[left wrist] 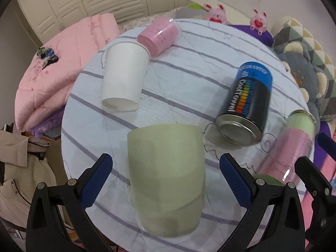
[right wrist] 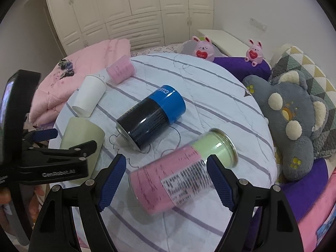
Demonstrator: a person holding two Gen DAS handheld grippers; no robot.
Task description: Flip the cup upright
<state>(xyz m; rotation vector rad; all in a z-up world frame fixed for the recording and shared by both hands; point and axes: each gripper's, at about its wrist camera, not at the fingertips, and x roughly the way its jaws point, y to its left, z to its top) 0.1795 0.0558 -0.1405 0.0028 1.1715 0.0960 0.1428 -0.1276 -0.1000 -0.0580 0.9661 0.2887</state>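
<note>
- We see the pale green cup lying on its side at the near edge of the round, stripe-covered bench, between the jaws of the left gripper, which stand wide apart and touch nothing.
- The right gripper has its jaws apart too, straddling a pink-and-green tin that lies near the bench's right edge; they do not look clamped on it.
- We judge the green cup light and fairly stiff, probably smooth plastic, so it may slip or roll. A hold across the middle of its wall, pads on opposite sides, seems best before tipping it up.
- The white paper cup towards the far left edge would crush easily, so it wants a gentle squeeze.
- Writing we can read: "CoolTower" on the black-and-blue can at mid-bench, and "GenRobot.AI" on the left gripper's body in the right wrist view. The tin's barcode label is too blurred to read.
</note>
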